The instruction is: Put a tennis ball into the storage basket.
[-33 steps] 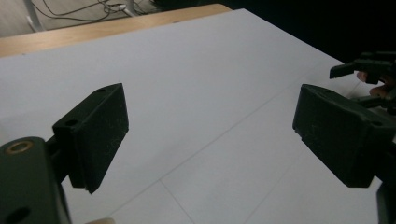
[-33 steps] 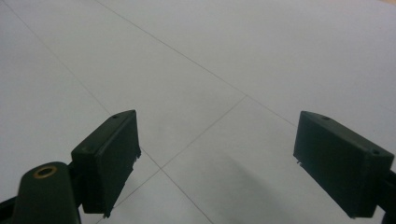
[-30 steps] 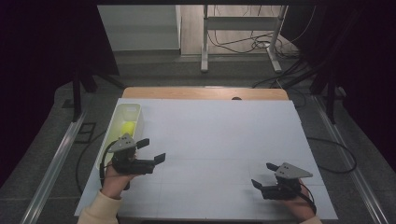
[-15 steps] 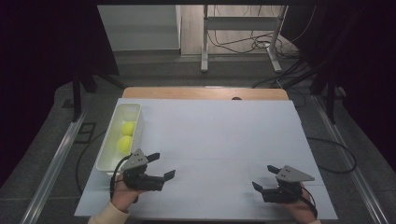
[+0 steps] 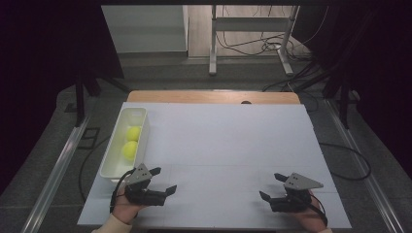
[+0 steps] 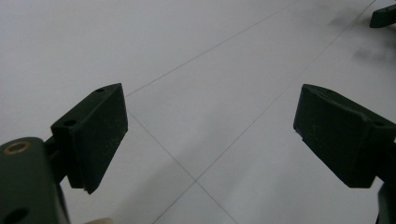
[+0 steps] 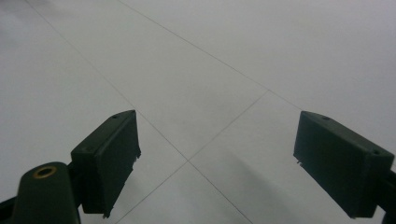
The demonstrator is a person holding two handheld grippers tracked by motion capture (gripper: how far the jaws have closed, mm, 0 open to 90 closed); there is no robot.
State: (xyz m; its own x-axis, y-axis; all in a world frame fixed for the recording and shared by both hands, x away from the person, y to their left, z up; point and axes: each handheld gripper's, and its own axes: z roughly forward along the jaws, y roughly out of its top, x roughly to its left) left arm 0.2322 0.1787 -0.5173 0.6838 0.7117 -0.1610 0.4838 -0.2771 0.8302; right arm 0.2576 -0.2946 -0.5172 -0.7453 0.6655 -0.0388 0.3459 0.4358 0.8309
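Two yellow-green balls (image 5: 133, 133) (image 5: 129, 149) lie in a white tray (image 5: 111, 161) at the left of the white tabletop (image 5: 223, 145). My left gripper (image 5: 163, 179) sits low over the table just in front of the tray's near end. It is open, with only bare table between its jaws (image 6: 210, 126). My right gripper (image 5: 271, 187) rests near the front right edge, also open over bare table (image 7: 217, 154). One tip of the right gripper (image 6: 383, 16) shows far off in the left gripper view.
The wooden table edge (image 5: 214, 96) runs along the back. Metal rails (image 5: 53, 174) flank the table on both sides. Beyond it stand a frame's legs (image 5: 212, 48) and loose cables (image 5: 252, 46) on the floor.
My left gripper has come down and toward the near edge, away from the tray, uncovering both balls. The right gripper has stayed put.
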